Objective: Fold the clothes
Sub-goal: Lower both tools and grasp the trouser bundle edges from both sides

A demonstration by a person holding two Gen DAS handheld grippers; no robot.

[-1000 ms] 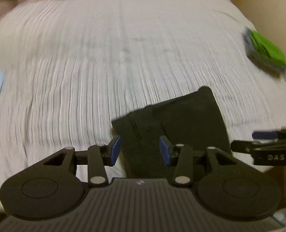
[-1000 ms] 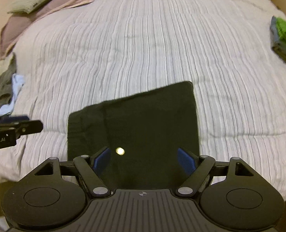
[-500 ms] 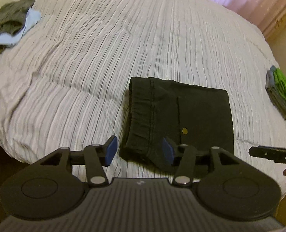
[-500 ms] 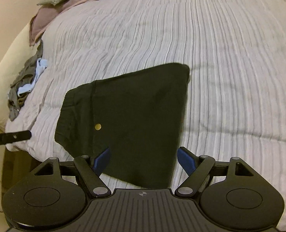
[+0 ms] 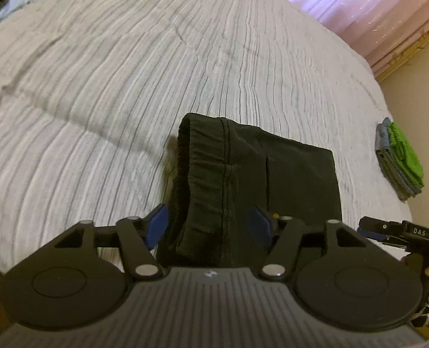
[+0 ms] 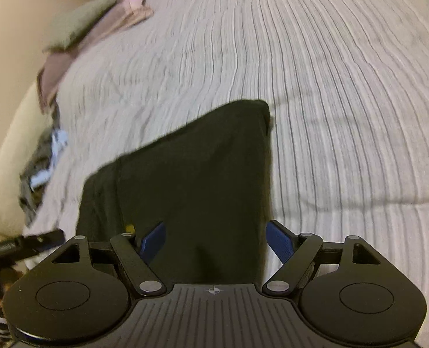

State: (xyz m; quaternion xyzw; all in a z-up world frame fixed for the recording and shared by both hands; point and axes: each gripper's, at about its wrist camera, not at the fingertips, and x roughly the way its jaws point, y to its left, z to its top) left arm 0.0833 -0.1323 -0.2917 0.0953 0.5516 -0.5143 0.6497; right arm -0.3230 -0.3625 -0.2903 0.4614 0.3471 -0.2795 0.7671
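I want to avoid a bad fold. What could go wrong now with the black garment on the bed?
The left gripper, its jaws opening, straddles the bunched waistband of the black garment; it may pinch only some layers. The right gripper sits near the bed edge, so a pull could drag the garment off.

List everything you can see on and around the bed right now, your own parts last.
Bedspread: one, white with thin dark stripes, covers the bed.
Folded trousers: one, black, near edge of the bed, waistband to the left in the left wrist view.
Folded stack: one, grey and green, right edge of the bed.
Loose clothes: one heap, grey and light blue, left edge.
Pillows: two, grey-green on mauve, far left corner.
Curtain: one, pink, behind the bed.
Left gripper: black with blue pads, jaws opening, over the waistband end.
Right gripper: black with blue pads, jaws open, over the trousers' other end.
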